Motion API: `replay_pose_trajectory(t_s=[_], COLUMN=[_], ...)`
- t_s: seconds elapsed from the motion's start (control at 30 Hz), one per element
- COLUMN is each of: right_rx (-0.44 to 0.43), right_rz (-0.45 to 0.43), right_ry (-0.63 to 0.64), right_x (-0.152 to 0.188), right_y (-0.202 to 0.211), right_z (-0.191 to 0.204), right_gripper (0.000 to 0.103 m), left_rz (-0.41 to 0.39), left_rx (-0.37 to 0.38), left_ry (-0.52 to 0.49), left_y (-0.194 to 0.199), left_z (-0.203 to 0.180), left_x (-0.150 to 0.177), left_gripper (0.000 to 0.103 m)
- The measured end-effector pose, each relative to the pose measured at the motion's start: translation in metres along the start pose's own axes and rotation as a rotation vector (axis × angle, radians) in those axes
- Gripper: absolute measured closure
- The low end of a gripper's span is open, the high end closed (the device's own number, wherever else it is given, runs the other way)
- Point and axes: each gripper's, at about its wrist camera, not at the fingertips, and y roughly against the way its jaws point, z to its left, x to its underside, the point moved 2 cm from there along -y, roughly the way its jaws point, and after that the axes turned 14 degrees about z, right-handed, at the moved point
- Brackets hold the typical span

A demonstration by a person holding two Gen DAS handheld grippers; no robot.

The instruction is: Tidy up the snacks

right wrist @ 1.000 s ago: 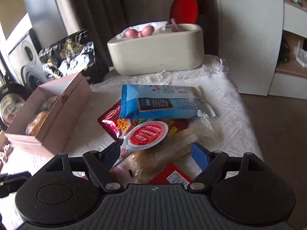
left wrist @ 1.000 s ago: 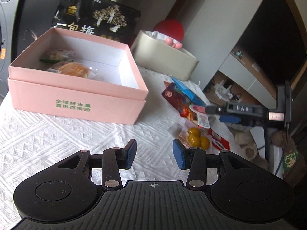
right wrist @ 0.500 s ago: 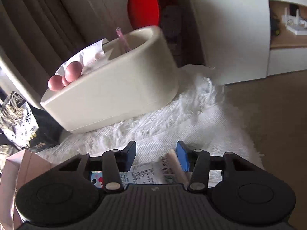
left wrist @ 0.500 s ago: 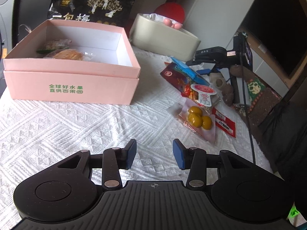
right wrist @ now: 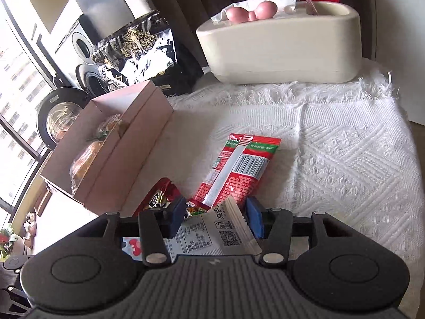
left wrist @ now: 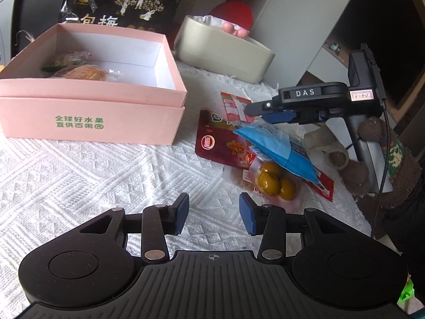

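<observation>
A pink box (left wrist: pixel 93 122) (right wrist: pixel 127 143) with two wrapped pastries inside stands at the left on a white cloth. To its right lies a snack pile: a dark red packet (left wrist: pixel 220 138), a red striped packet (left wrist: pixel 233 103) (right wrist: pixel 239 164), a pack of yellow-green plums (left wrist: pixel 276 183) and, on top, a blue packet (left wrist: pixel 273 143). My right gripper (left wrist: pixel 255 109) (right wrist: pixel 216 219) hovers over that pile. Its jaws are opening, and the blue packet's printed back (right wrist: pixel 209 234) lies loosely between them. My left gripper (left wrist: pixel 213 216) is open above bare cloth, with nothing between its fingers.
A cream bin (left wrist: pixel 225 53) (right wrist: pixel 281 50) holding pink balls stands at the back, with a black foil bag (left wrist: pixel 124 2) (right wrist: pixel 138 47) behind the box. The cloth's fringed edge and the table's right side drop to the floor. A person's knitted sleeve (left wrist: pixel 398 164) is at the right.
The right gripper has swung down from facing the cream bin to the snack pile. The blue packet now lies on top of the pile. The left gripper has barely moved.
</observation>
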Motion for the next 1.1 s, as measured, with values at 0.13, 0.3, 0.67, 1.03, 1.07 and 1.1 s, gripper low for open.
replay_pose_trajectory(t_s=[0.13, 0.3, 0.67, 1.03, 1.07, 1.1], right_rx=[0.103, 0.228, -0.097, 0.045, 0.034, 0.032], right_rz=[0.003, 0.026, 0.125, -0.116, -0.101, -0.092], right_ry=[-0.124, -0.010, 0.106, 0.226, 0.222, 0.219], right_x=[-0.023, -0.019, 0.046, 0.124, 0.129, 0.135], right_y=[-0.014, -0.032, -0.004, 0.074, 0.074, 0.074], right_z=[-0.005, 0.026, 0.072, 0.076, 0.075, 0.074], right_gripper=[0.025, 0.047, 0.066, 0.031, 0.031, 0.031], left_rz=[-0.015, -0.031, -0.134, -0.144, -0.129, -0.114], left_rx=[-0.001, -0.010, -0.079, -0.031, -0.026, -0.025], left_ry=[0.004, 0.008, 0.101, -0.098, -0.127, -0.145], left_y=[0.007, 0.018, 0.053, 0.071, 0.066, 0.060], left_z=[-0.001, 0.003, 0.032, -0.008, -0.016, -0.023], left_x=[0.002, 0.005, 0.009, 0.004, 0.005, 0.007], left_gripper=[0.057, 0.057, 0.057, 0.057, 0.057, 0.057])
